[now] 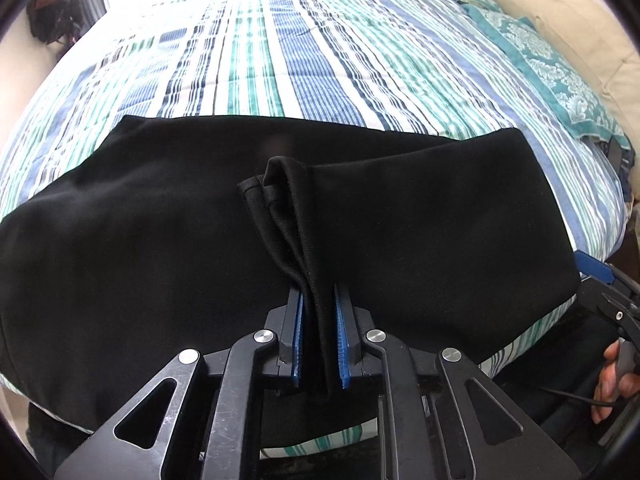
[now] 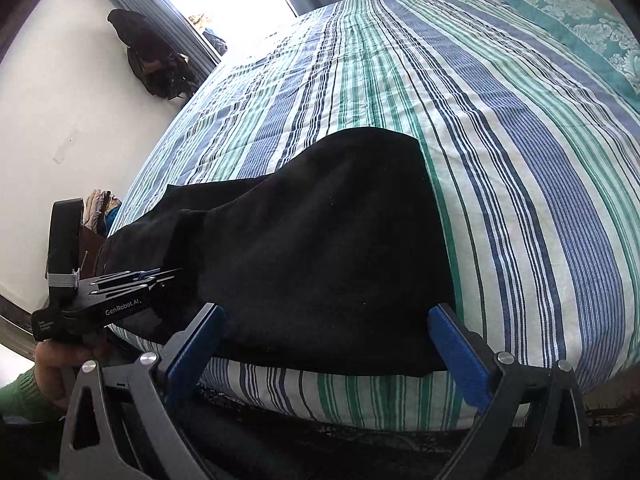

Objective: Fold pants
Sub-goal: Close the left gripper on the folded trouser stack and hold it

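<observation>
We see black pants point(image 1: 360, 220) lying folded across the near edge of a bed point(image 1: 320, 60) covered in a blue, green and white striped quilt. Our left gripper point(image 1: 319, 340) has its blue-padded fingers point(image 1: 297, 340) drawn narrow, pinching a bunched fold of the pants' fabric. Our right gripper point(image 2: 324, 344) has its fingers point(image 2: 460, 352) spread wide, one on either side of the pants' near end, gripping nothing.
</observation>
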A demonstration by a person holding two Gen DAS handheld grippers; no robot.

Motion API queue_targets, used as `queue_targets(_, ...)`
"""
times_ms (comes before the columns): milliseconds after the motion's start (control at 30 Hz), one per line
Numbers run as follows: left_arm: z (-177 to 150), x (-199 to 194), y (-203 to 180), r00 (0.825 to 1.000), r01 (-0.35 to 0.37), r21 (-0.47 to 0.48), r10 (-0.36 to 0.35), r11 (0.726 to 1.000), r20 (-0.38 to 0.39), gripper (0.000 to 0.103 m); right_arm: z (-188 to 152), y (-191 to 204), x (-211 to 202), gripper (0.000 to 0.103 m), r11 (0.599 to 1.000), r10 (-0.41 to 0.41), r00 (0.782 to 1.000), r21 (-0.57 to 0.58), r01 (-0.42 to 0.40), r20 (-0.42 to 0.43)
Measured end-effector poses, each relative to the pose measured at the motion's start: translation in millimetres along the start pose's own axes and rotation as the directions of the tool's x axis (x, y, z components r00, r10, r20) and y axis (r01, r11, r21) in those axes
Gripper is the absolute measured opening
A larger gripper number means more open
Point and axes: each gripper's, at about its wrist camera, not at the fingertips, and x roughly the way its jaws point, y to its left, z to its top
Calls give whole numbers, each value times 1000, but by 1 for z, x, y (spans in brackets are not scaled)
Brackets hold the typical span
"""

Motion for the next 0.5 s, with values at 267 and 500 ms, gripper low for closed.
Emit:
queue_targets(267,3,-40,2,997,15,11,-16,1000,77,9,7,-2,-21,101,1000,20,995,14,-21,102)
queue_targets(500,2,-42,24,997,0,-35,2,999,71,9,12,-8,-24,101,999,11,992,40,-17,128)
